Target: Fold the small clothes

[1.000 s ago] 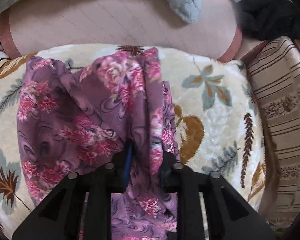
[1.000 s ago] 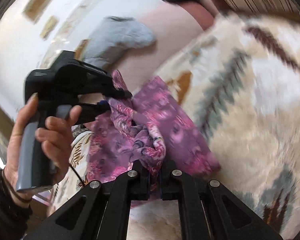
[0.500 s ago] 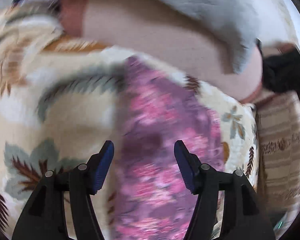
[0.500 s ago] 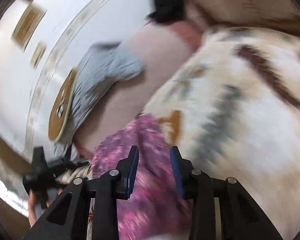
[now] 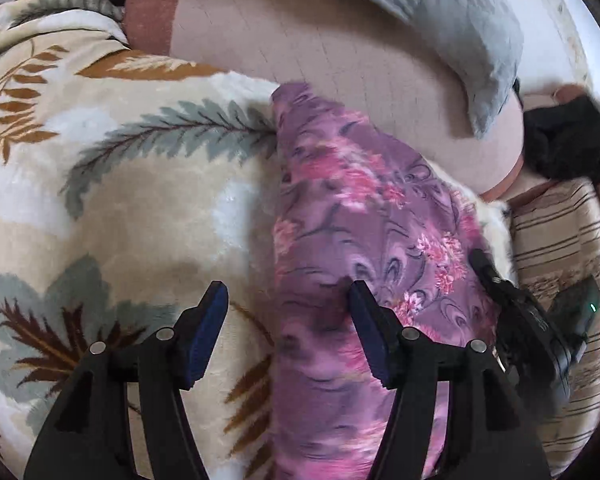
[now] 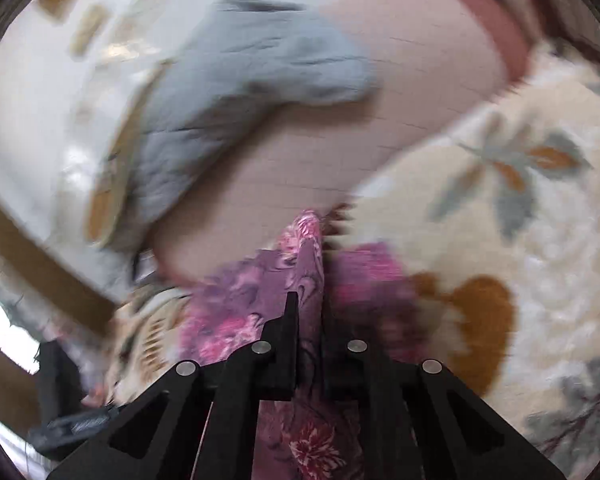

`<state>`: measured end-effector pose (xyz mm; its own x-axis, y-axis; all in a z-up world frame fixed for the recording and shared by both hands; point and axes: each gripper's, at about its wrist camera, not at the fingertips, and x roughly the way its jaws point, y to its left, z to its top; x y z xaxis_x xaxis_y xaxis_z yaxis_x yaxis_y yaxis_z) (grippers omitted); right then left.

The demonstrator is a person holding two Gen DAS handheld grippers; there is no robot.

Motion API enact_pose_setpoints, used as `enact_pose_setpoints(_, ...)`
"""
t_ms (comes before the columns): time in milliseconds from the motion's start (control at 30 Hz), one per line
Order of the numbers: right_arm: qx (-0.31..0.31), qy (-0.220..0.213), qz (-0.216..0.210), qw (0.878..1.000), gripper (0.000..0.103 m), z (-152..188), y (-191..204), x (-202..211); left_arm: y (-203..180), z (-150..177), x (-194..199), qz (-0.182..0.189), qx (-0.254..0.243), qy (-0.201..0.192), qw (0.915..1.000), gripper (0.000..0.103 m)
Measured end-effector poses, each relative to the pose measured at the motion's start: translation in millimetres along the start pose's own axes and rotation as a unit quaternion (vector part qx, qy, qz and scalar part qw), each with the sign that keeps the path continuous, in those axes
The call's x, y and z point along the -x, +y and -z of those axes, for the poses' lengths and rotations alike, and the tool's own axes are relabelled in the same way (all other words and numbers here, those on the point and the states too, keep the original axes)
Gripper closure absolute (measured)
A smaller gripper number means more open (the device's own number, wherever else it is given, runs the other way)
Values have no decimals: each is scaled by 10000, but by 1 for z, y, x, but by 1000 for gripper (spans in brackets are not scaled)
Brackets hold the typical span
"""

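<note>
A purple garment with pink flowers (image 5: 364, 216) lies as a long strip on a cream blanket with a leaf pattern (image 5: 140, 200). My left gripper (image 5: 288, 320) is open and empty, its jaws wide apart over the garment's left edge. The right gripper shows at the garment's right edge in the left wrist view (image 5: 500, 292). In the right wrist view my right gripper (image 6: 310, 312) is shut on a raised fold of the garment (image 6: 304, 248), with cloth running between its jaws.
A pink cushion (image 5: 340, 40) with a grey quilted cloth (image 5: 440, 20) over it lies behind the blanket. A black cloth (image 5: 572, 140) and a striped surface (image 5: 560, 240) are at the right. The right wrist view is blurred.
My left gripper let go of the garment and opened wide. My right gripper opened, then closed again on a fold. The garment went from a bunched heap to a long flat strip.
</note>
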<state>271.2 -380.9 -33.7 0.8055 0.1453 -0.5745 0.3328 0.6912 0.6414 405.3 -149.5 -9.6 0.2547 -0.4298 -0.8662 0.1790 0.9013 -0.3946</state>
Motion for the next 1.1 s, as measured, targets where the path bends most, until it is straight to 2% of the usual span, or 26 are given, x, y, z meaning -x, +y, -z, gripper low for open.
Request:
enact_pose_setpoints(67, -201, 517, 416, 9976, 96, 2, -21, -22, -5, 3, -8, -109, -55, 77, 9999, 41)
enact_pose_setpoints(133, -239, 502, 242, 9982, 95, 4, -26, -16, -10, 6, -6, -162, -168, -3, 9997, 41)
enact_pose_setpoints(167, -250, 476, 201, 9984, 88, 2, -24, -10, -12, 7, -5, -214, -248, -33, 9995, 41)
enact_pose_setpoints(233, -239, 529, 14, 9983, 86, 6, -26, 7, -15, 10, -3, -299, -353, -62, 9989, 41)
enact_pose_setpoints(300, -214, 631, -181, 9976, 68, 15, -28, 19, -15, 12, -2, -283, -375, -54, 9989, 41)
enact_pose_setpoints(367, -271, 845, -315, 9956, 64, 28, -36, 25, -14, 14, 0, -298, -337, -39, 9990, 41)
enact_pose_setpoints(567, 103, 1086, -310, 9935, 64, 41, -26, 40, -15, 23, 15, -410, -371, -51, 9985, 41)
enact_pose_setpoints(667, 470, 1383, -46, 9893, 64, 50, -12, 39, -16, 28, 21, -503, -413, -63, 9979, 41)
enact_pose_setpoints(733, 656, 1476, 215, 9866, 74, 51, -7, 37, -16, 32, 22, -513, -399, 3, 9979, 41)
enact_pose_setpoints(767, 741, 1410, 212, 9870, 95, 49, -3, 42, -15, 36, 24, -472, -393, 55, 9981, 41)
enact_pose_setpoints(867, 828, 789, -95, 9934, 95, 38, 7, 69, -8, 53, 29, -251, -384, 81, 9989, 40)
enact_pose_setpoints(900, 729, 663, -141, 9950, 95, 36, 4, 73, -5, 59, 27, -268, -356, 82, 9990, 35)
enact_pose_setpoints(933, 731, 745, 44, 9945, 93, 37, -1, 67, -2, 63, 22, -325, -323, 127, 9989, 33)
enact_pose_setpoints(1000, 777, 1546, 691, 9825, 88, 48, -19, 38, 5, 69, 10, -431, -268, 334, 9981, 31)
enact_pose_setpoints(1033, 672, 1529, 662, 9837, 86, 49, -23, 40, 11, 71, 11, -285, -157, 403, 9987, 31)
enact_pose_setpoints(1100, 272, 1192, 210, 9923, 78, 49, -32, 63, 18, 73, 22, -125, -19, 364, 9993, 31)
